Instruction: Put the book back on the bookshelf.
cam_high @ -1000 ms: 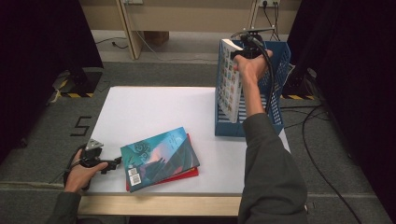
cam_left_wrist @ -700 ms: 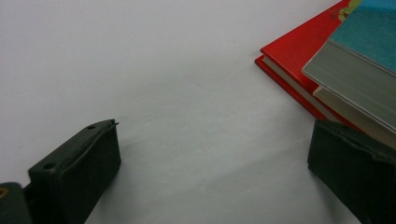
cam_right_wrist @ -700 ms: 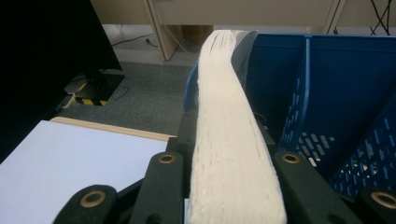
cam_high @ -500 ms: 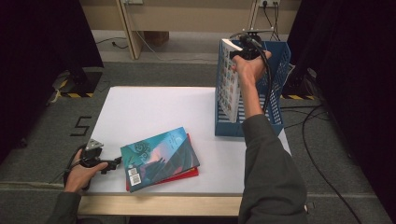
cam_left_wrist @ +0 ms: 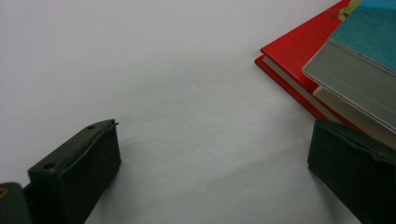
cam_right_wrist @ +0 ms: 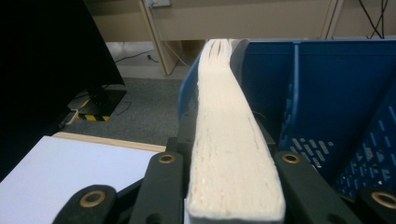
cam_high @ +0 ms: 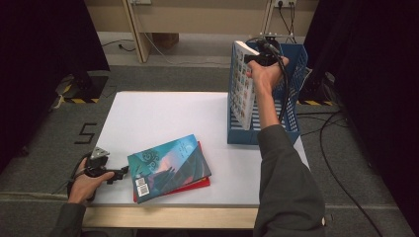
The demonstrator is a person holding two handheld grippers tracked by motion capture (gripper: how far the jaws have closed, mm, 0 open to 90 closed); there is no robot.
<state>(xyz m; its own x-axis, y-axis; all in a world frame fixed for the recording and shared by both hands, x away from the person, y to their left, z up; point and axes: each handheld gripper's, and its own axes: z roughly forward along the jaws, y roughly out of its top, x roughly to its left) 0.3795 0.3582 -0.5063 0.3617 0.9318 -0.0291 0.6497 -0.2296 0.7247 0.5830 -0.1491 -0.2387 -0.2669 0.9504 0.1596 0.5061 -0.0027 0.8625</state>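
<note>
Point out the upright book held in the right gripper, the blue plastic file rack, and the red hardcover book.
upright book (cam_right_wrist: 233, 154): right gripper view, its cream page edge.
blue plastic file rack (cam_high: 291, 106): high view, its slotted right wall.
red hardcover book (cam_left_wrist: 299, 51): left gripper view, its bare cover corner.

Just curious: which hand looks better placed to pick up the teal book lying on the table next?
Probably the left: the left gripper rests open beside the teal book, while the right gripper grips a white-paged book at the blue rack.

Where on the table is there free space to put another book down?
The white table is bare across its far half, from its left edge to the blue rack. The near edge is crowded by the stacked books and left gripper.
</note>
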